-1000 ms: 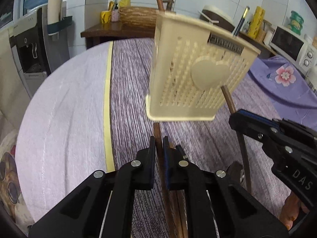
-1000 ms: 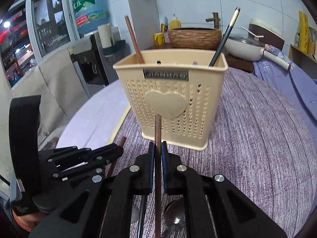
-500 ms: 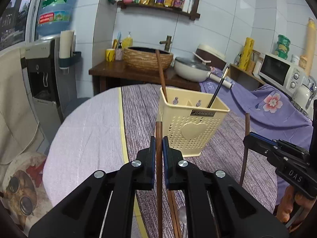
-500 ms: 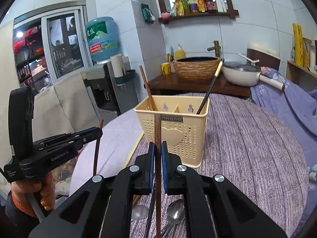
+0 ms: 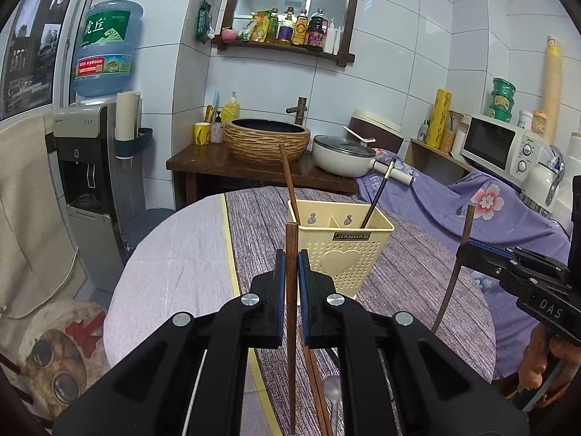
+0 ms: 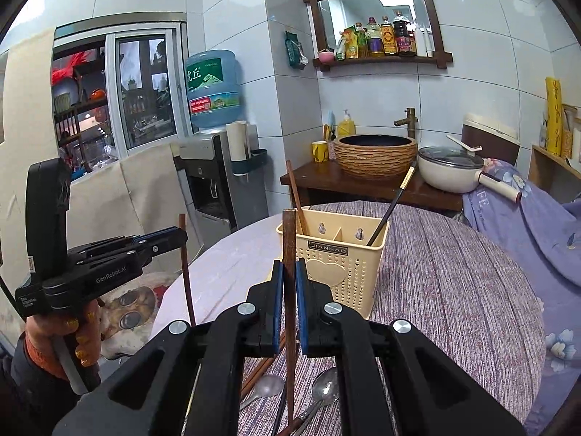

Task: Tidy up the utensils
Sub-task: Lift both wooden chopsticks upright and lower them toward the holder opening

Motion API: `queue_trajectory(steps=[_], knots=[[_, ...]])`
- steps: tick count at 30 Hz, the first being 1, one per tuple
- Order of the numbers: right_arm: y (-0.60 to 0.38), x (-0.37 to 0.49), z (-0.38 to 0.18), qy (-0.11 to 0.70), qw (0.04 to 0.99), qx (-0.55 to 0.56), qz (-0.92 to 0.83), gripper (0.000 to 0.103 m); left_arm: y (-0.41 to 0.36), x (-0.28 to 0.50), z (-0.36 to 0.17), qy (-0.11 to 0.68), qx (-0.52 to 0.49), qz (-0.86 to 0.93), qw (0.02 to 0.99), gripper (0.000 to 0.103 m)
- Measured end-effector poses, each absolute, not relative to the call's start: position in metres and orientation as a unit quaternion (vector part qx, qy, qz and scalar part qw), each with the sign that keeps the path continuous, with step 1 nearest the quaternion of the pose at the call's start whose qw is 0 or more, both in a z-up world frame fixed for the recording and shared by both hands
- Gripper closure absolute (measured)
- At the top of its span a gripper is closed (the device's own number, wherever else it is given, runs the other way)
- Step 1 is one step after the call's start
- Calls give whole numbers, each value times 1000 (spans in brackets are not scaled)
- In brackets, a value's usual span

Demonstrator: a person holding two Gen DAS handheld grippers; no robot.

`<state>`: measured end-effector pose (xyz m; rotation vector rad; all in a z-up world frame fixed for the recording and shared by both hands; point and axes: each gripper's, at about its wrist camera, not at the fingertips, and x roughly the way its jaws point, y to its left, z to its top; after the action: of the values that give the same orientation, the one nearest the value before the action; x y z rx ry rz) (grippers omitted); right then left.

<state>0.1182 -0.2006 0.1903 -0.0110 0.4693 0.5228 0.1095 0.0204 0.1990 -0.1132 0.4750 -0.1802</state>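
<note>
A cream perforated utensil holder point(image 5: 345, 247) point(image 6: 337, 258) stands on the round table, with a brown chopstick point(image 5: 288, 185) and a black chopstick point(image 5: 379, 190) leaning in it. My left gripper point(image 5: 291, 265) is shut on a brown wooden chopstick point(image 5: 290, 312), held upright in front of the holder. My right gripper point(image 6: 289, 272) is shut on another brown chopstick point(image 6: 289, 247), also upright. Each gripper shows in the other's view: the right one point(image 5: 463, 250), the left one point(image 6: 181, 236). Both are raised well above the table and short of the holder.
Two metal spoons point(image 6: 321, 387) and loose chopsticks point(image 6: 261, 367) lie on the purple striped tablecloth point(image 6: 454, 290) below the grippers. A water dispenser point(image 5: 90, 189) stands left. A wooden counter with basin point(image 5: 268, 141) and pan point(image 5: 343, 154) is behind. A microwave point(image 5: 497, 145) is right.
Both grippers have risen and drawn back from the holder with their chopsticks, which now stand upright. The holder looks smaller and farther away.
</note>
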Motion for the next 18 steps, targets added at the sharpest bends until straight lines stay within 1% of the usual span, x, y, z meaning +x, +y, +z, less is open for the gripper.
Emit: queue_trajectory(steps=[10, 18], knots=[[-199, 120, 205, 217, 940, -2, 263, 96, 19, 107, 222, 211, -54, -91, 972, 96], [-199, 134, 235, 192, 947, 8, 258, 96, 3, 122, 264, 182, -55, -104, 976, 96]])
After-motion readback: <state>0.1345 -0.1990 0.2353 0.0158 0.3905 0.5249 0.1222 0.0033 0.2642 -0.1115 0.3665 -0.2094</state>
